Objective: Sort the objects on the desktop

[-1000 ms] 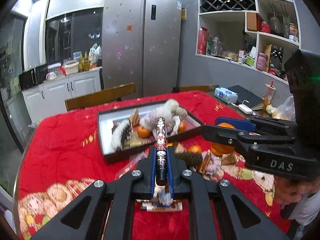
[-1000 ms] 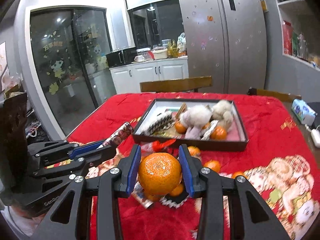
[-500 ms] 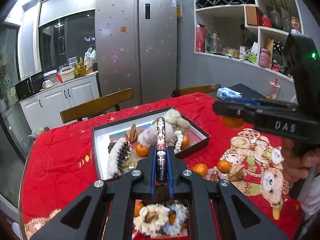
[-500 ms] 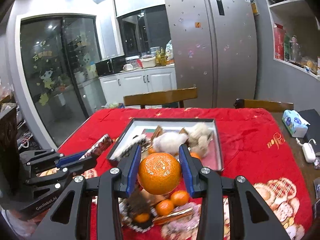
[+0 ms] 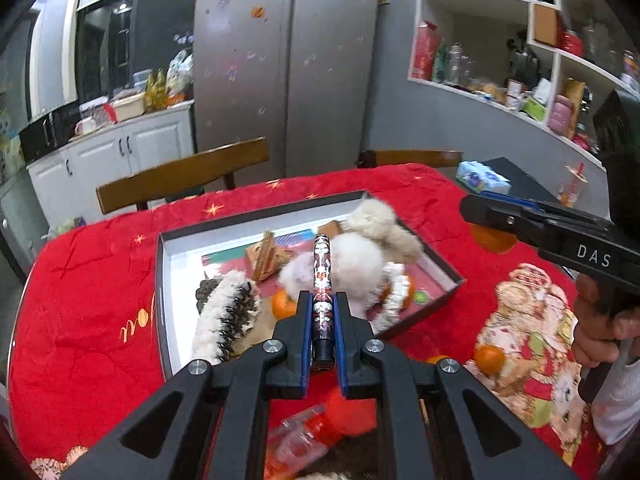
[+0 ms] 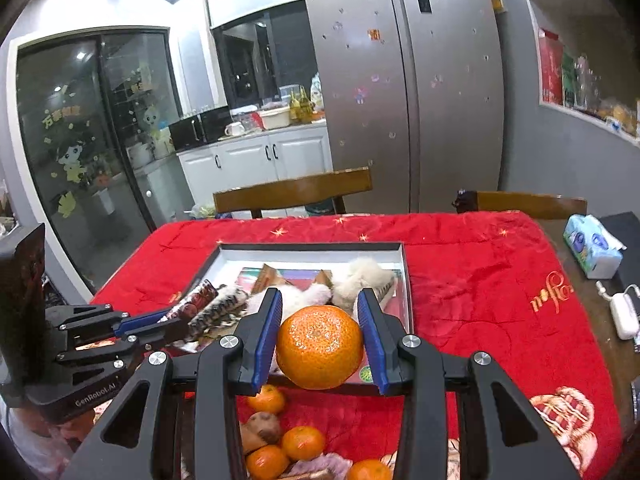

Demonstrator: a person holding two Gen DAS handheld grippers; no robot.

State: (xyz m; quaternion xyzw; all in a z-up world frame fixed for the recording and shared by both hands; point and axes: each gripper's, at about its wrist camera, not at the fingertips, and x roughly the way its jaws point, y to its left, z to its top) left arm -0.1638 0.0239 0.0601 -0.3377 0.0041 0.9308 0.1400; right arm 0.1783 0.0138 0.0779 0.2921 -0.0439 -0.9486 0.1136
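My left gripper (image 5: 322,308) is shut on a patterned red-and-black pen (image 5: 322,276) and holds it over the near edge of the dark open box (image 5: 164,280). My right gripper (image 6: 319,316) is shut on a large orange (image 6: 319,346) above the box's near rim (image 6: 406,280). The box holds fluffy white toys (image 5: 360,256), a striped furry item (image 5: 224,316), small oranges and wrapped snacks. The right gripper also shows at the right of the left wrist view (image 5: 560,232). The left gripper shows at the left of the right wrist view (image 6: 132,328).
Several small oranges (image 6: 302,442) and a brown snack (image 6: 260,432) lie on the red tablecloth (image 6: 480,280) in front of the box. A tissue pack (image 6: 592,246) and white charger (image 6: 624,316) sit at the right edge. Two wooden chairs (image 6: 296,192) stand behind the table.
Both grippers have moved forward towards the box, still holding the pen and the orange. The box is now closer and larger in both views.
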